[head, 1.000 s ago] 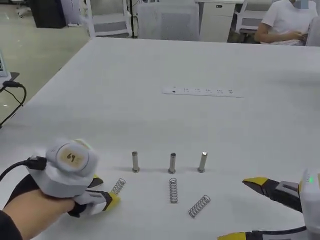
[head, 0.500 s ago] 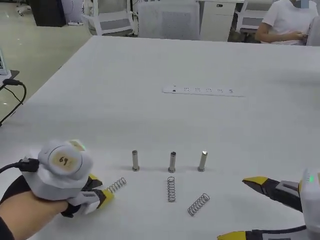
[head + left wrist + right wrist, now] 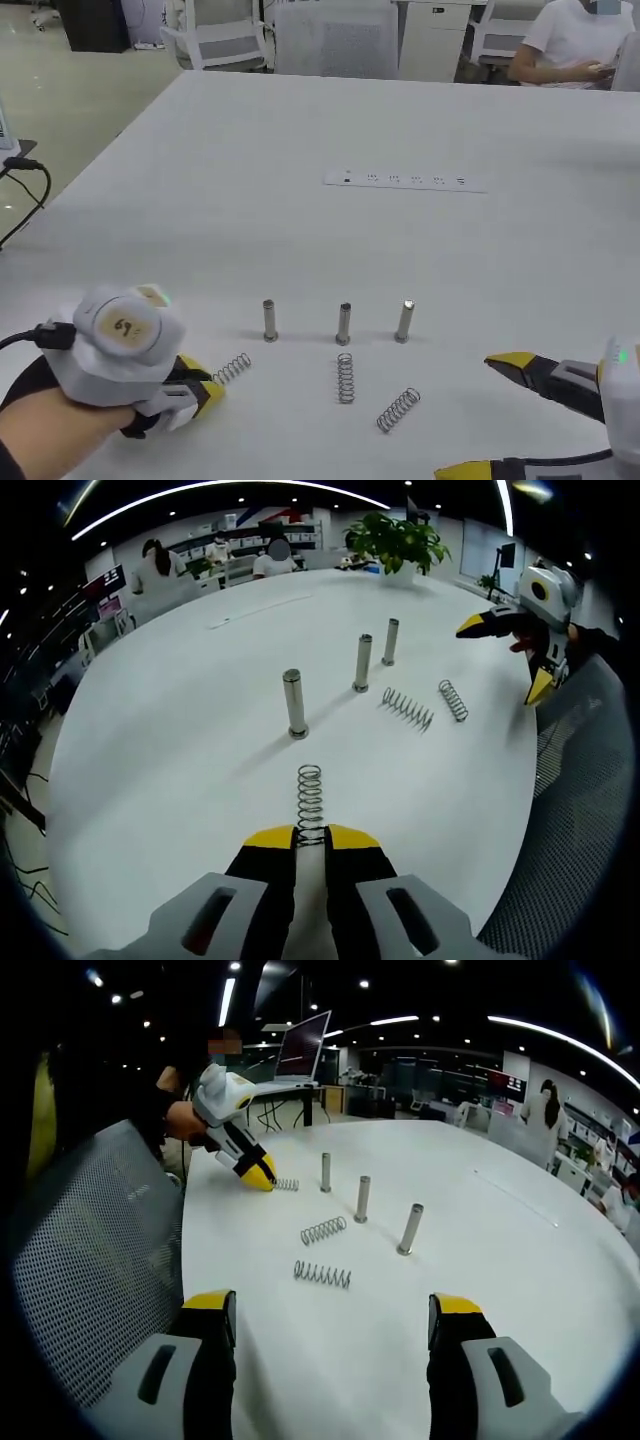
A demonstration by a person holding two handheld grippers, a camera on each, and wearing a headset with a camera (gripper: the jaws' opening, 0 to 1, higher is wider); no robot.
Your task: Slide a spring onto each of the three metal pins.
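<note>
Three upright metal pins (image 3: 269, 320) (image 3: 344, 323) (image 3: 404, 321) stand in a row on the white table (image 3: 300, 200). Three springs lie in front of them. The left spring (image 3: 232, 369) (image 3: 310, 798) has its near end pinched between the yellow tips of my left gripper (image 3: 208, 392) (image 3: 310, 836), which is shut on it; the spring points toward the left pin (image 3: 293, 703). The middle spring (image 3: 345, 378) and right spring (image 3: 399, 410) lie loose. My right gripper (image 3: 490, 415) (image 3: 333, 1315) is wide open, short of the nearest spring (image 3: 322, 1274).
A white power strip (image 3: 405, 181) lies flat further back on the table. A person sits at the far right edge (image 3: 570, 40), and chairs stand behind the table's back edge. A mesh chair back (image 3: 90, 1260) is close on the left in the right gripper view.
My left gripper has drawn back a little to the left with the spring's end in it, and the spring has swung to lie more slanted. The right gripper has stayed put.
</note>
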